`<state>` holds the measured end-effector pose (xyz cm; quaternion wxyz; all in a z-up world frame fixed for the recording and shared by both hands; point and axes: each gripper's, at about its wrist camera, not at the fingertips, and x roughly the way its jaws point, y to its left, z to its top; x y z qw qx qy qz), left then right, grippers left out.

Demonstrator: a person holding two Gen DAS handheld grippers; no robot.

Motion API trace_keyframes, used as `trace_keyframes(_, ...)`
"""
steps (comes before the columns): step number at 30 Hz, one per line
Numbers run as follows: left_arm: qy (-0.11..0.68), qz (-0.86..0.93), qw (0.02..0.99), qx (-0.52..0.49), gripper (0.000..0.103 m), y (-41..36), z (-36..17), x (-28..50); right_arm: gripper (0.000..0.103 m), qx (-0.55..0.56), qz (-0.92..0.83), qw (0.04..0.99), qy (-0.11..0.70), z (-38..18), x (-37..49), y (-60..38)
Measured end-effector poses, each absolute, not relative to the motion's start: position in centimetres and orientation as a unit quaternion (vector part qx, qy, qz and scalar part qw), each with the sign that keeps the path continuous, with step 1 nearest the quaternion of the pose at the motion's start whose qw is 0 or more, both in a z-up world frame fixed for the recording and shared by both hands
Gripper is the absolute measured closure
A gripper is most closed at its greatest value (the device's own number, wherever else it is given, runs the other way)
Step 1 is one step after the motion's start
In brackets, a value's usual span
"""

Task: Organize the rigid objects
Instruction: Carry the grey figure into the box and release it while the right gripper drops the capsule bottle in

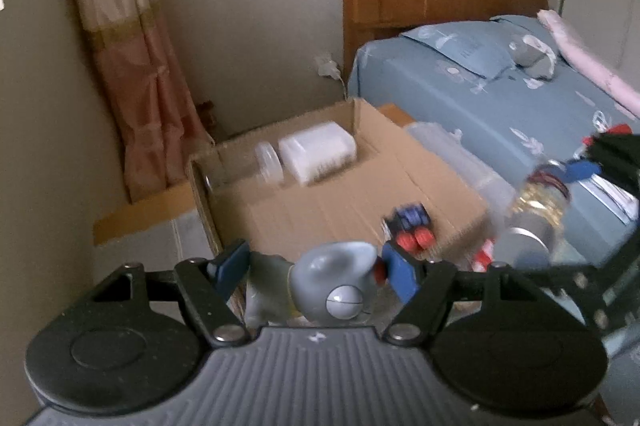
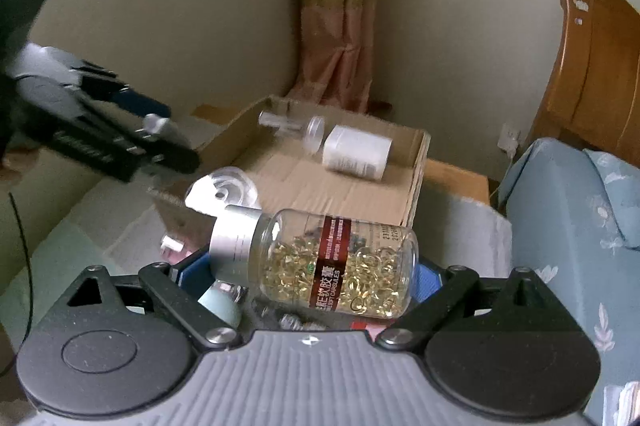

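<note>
1. Your left claw (image 1: pixel 314 268) clamps a grey lump (image 1: pixel 334 280), frame bottom-centre; only the L view shows it.
2. Your right claw (image 2: pixel 310 272) grips the capsule jar (image 2: pixel 320 260), centre-low; R view shows the box (image 2: pixel 340 181) w/ a white bottle (image 2: pixel 356 153).

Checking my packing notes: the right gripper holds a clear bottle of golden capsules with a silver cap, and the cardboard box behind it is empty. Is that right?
Not quite. The right gripper does hold the clear capsule bottle with its silver cap, but the cardboard box is not empty: the right wrist view shows a white bottle lying in it, with small clear pieces beside it.
</note>
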<state>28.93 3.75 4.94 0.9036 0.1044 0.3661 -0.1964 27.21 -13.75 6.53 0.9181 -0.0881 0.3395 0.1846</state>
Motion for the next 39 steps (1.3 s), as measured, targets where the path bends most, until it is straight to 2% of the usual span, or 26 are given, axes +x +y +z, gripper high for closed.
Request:
trace_keyframes(8,0.384,-0.172,0.902,0.093,0.03,2.7,2.8,35.9,0.006,-0.097,0.173,0.918,0.343,7.1,30.6,-13.7)
trace_keyframes(12,0.39,-0.157,0.904,0.084,0.019,2.8,1.5,37.3,0.006,-0.097,0.17,0.919,0.344,7.3,31.8,-13.6)
trace_keyframes(18,0.37,-0.162,0.911,0.084,0.014,4.0,1.7,35.5,0.006,-0.092,0.173,0.915,0.352,7.1,33.7,-13.2)
trace_keyframes(21,0.365,-0.16,0.913,0.089,0.006,5.1,2.0,33.7,0.006,-0.097,0.177,0.91,0.363,6.7,35.3,-12.6)
trace_keyframes(29,0.352,-0.145,0.92,0.098,0.006,7.7,3.0,29.5,0.006,-0.109,0.17,0.901,0.383,5.4,39.8,-10.2)
trace_keyframes(31,0.348,-0.141,0.921,0.1,0.005,8.0,3.1,28.7,0.0,-0.12,0.171,0.899,0.385,5.1,40.7,-9.6)
trace_keyframes(39,0.348,-0.138,0.923,0.092,0.003,8.8,2.8,26.0,0.0,-0.112,0.176,0.901,0.381,5.9,38.3,-9.6)
